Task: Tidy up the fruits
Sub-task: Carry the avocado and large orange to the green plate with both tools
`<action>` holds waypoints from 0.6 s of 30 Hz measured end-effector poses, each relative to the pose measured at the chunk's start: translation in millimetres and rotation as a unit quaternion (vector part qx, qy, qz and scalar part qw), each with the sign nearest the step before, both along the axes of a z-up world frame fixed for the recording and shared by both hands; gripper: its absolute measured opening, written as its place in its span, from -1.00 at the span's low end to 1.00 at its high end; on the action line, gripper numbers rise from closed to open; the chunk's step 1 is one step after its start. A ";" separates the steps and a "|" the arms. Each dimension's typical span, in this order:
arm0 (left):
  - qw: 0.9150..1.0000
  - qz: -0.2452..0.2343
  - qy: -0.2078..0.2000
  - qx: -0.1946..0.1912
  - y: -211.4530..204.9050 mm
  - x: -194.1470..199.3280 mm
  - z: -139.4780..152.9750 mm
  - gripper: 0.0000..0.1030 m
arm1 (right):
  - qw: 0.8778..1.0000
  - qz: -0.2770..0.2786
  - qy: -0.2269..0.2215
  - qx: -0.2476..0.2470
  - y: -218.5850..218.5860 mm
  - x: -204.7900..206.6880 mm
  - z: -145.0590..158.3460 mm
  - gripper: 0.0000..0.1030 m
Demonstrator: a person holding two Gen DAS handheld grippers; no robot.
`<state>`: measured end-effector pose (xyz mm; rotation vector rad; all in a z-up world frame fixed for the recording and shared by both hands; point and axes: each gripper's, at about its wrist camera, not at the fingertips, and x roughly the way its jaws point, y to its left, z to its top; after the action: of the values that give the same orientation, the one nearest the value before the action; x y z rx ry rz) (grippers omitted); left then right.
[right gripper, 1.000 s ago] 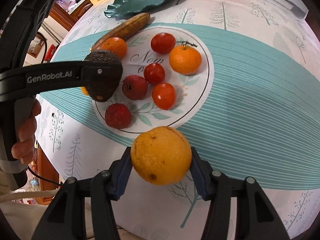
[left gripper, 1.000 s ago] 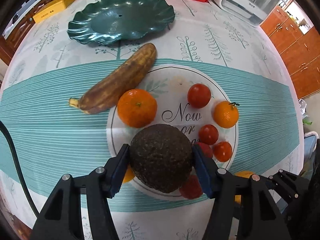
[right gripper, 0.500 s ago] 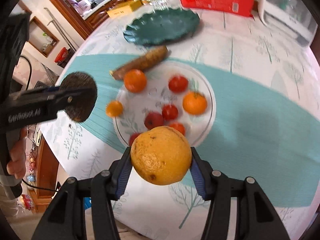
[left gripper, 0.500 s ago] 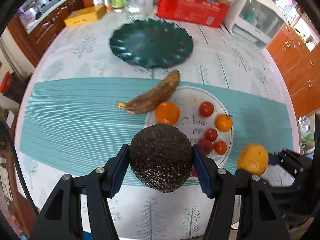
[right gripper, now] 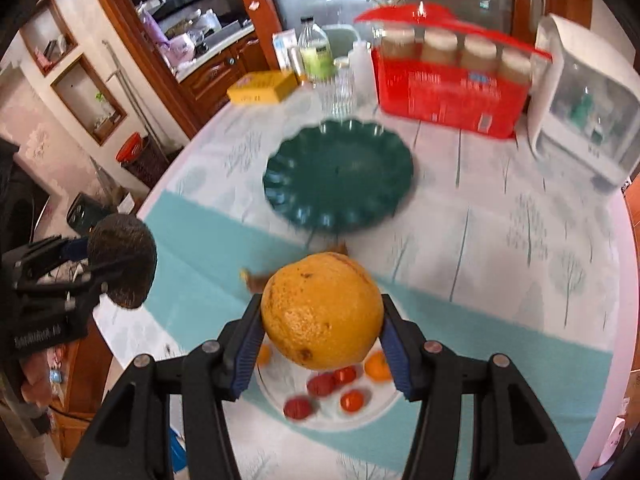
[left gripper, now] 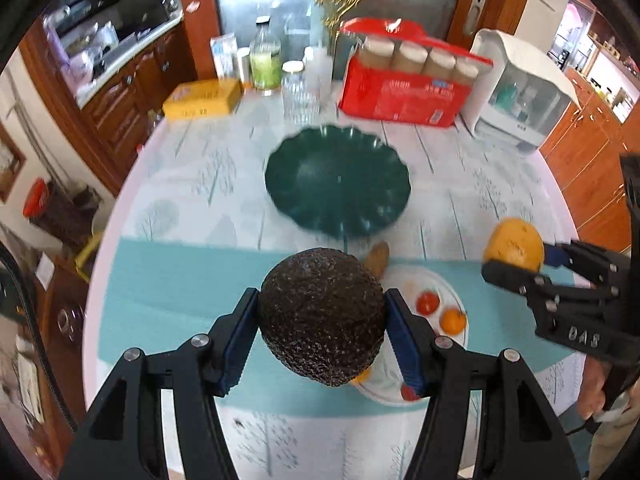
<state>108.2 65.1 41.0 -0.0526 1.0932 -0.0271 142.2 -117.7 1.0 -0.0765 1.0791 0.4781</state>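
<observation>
While left fingers clamp pebbly avocado, right fingers clamp dimpled orange

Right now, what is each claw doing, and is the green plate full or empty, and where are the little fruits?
Left claw: shut on the avocado, held above the table.
Right claw: shut on the big orange, held above the table.
Green plate: empty, flat on the tablecloth.
Small tomatoes and tangerines: lying loose on the cloth's printed white circle.
Banana: lying on the cloth, mostly hidden.
</observation>
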 end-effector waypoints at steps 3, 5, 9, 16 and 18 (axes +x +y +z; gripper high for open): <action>1.000 -0.014 -0.005 0.004 4.1 29.0 9.0 0.18 | 1.000 -0.018 -0.010 -0.005 14.1 36.9 12.0 0.06; 1.000 -0.023 -0.006 0.003 6.9 52.3 9.2 0.18 | 0.999 -0.029 -0.013 -0.004 20.2 57.7 13.9 0.06; 0.999 -0.036 -0.004 -0.003 13.2 97.5 -3.9 0.18 | 0.998 -0.058 -0.001 0.000 32.0 102.9 -0.8 0.06; 0.998 -0.054 0.023 -0.017 21.6 167.5 -60.8 0.18 | 0.994 -0.103 0.047 0.006 44.3 159.0 -63.7 0.06; 0.997 -0.059 0.036 -0.026 21.0 179.0 -79.0 0.18 | 0.992 -0.110 0.062 0.005 46.9 167.9 -79.6 0.06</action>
<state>287.3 86.0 -38.0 -0.0362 1.1674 -0.1612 310.1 -70.8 -78.6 0.0807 1.1916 0.2923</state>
